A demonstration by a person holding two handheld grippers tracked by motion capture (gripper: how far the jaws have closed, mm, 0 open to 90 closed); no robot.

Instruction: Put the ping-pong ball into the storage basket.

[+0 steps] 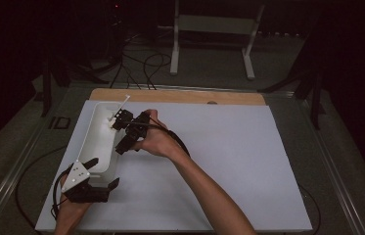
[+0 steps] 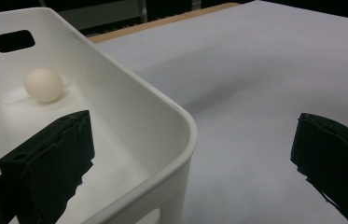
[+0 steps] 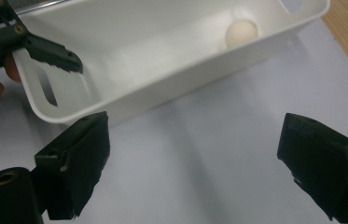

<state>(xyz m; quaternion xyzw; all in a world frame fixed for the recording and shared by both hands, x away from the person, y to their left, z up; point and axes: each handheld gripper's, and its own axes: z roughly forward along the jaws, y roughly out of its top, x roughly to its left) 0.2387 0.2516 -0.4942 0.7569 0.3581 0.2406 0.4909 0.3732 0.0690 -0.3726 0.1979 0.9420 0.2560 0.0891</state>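
Note:
A long white bin lies at the left of the white table top. A small cream ball rests on the bin's floor near its far end, also seen as the ball in the right gripper view. My left gripper is open and straddles the bin's near right corner, with one jaw inside the bin and the other outside over the table. My right gripper is open with nothing in it. It hovers just right of the bin's long wall and looks down at the table.
The white sheet covers the table to the right of the bin. A wooden strip runs along the far edge. Cables and a white stand sit on the floor beyond the table.

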